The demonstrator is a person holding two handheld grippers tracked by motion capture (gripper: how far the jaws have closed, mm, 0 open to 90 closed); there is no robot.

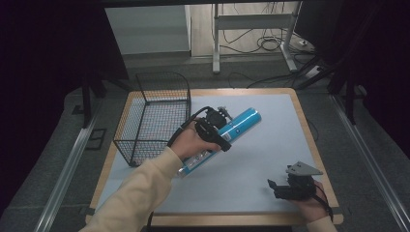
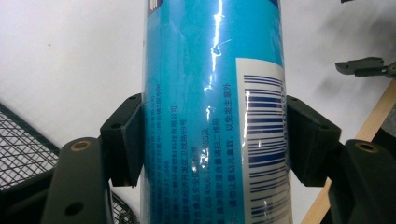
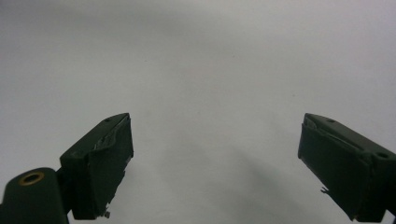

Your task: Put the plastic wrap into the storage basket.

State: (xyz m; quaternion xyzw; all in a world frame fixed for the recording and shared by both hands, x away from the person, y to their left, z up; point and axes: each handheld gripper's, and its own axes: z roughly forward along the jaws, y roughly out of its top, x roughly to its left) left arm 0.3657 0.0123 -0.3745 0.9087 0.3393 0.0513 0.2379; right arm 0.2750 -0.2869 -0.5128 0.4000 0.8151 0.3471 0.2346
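Both jaws of the left hand-held gripper (image 2: 212, 140) clamp the blue tube (image 2: 212, 93) crosswise.

My left gripper (image 2: 212, 140) is matt black plastic with brass-coloured pins. The tube (image 2: 212, 93) between my pads wears glossy blue film that glares. The basket (image 1: 154, 116) at far left is dark wire mesh. The table (image 1: 270, 145) has a smooth matt grey top with a wood edge.

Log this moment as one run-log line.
left gripper: shut on blue tube | right gripper: open, nothing between jaws | wire basket: left of tube | table
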